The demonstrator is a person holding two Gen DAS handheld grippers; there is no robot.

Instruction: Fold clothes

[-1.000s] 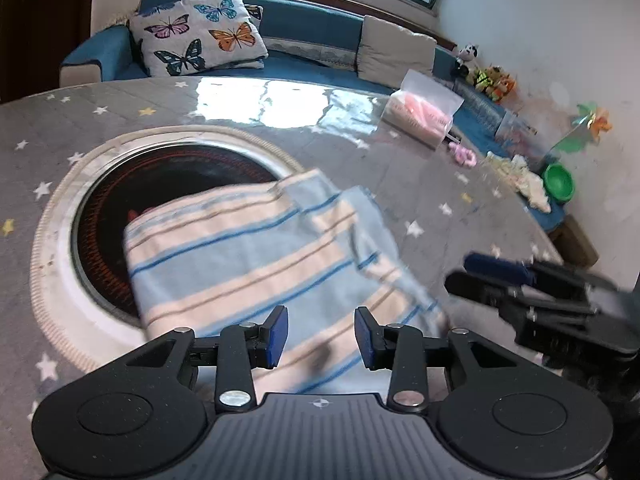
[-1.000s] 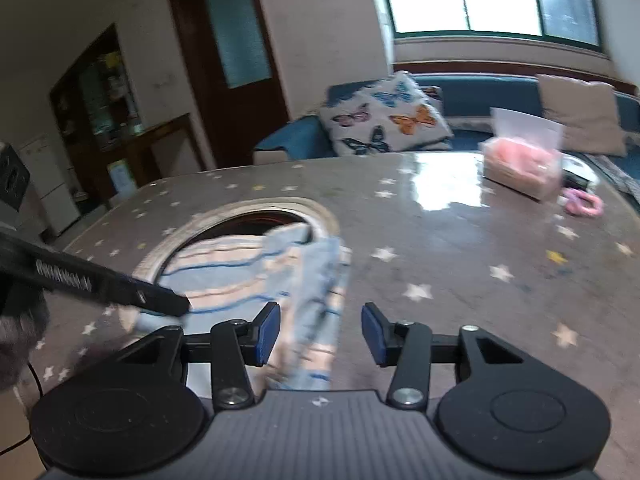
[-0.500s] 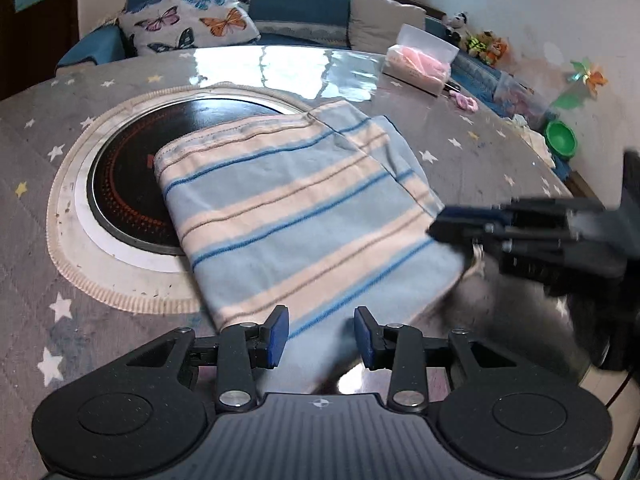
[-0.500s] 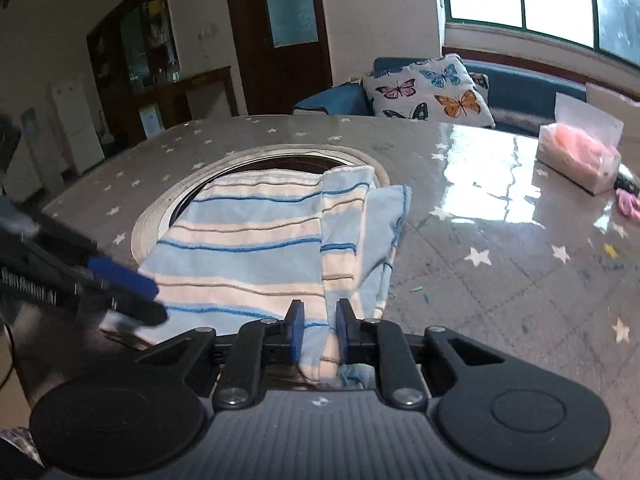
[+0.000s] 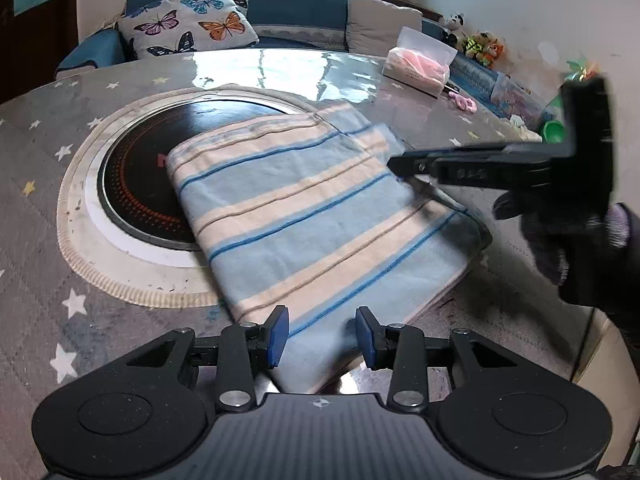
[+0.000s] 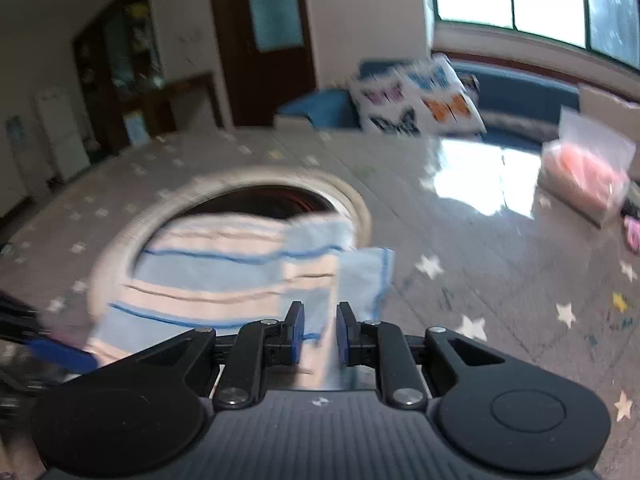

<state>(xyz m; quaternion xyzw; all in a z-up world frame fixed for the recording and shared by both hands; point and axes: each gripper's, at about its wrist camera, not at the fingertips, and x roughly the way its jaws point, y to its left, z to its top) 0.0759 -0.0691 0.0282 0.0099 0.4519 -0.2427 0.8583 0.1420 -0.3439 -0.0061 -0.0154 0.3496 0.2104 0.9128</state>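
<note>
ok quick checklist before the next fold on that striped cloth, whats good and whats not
1. Striped cloth lies flat, folded once: ok.
2. Left gripper open, near corner between its pads but not pinched: not ok for lifting.
3. Right gripper jaws have just been closing, narrow gap; grip on the cloth edge: cannot tell, view blurred.
4. Cloth overlaps the round hotplate; whether it is hot: cannot tell.
5. Table beyond the cloth free for folding: ok.

Left claw (image 5: 322, 336) parted, right claw (image 6: 319, 334) narrowed
</note>
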